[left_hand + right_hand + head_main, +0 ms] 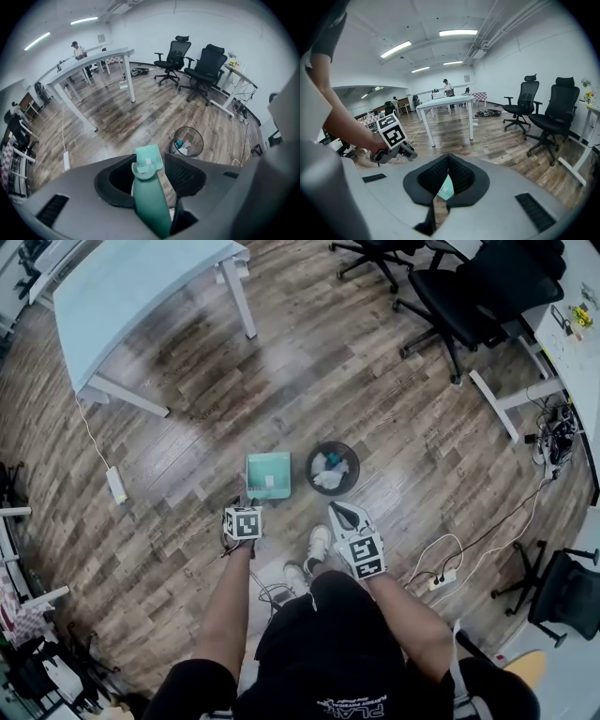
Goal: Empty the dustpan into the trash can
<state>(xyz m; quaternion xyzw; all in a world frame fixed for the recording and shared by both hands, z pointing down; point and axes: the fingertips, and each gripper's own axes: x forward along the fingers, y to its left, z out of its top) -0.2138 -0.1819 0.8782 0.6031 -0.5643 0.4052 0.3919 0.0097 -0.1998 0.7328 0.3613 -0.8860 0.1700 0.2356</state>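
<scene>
A teal dustpan (268, 474) lies flat on the wood floor just left of a round black mesh trash can (332, 468) that holds paper and scraps. My left gripper (246, 508) points steeply down at the near end of the dustpan. In the left gripper view the dustpan's long handle (150, 201) runs up between the jaws, which stand open with slim gaps on both sides; the trash can (187, 142) sits beyond on the right. My right gripper (343, 516) hovers near the can with its jaws shut and nothing in them; a sliver of the dustpan (446, 190) shows below them.
A white table (141, 287) stands far left and black office chairs (469, 296) far right. A white power strip (116, 484) with its cord lies on the left, another power strip (441, 579) on the right. My shoes (319, 540) are just behind the can.
</scene>
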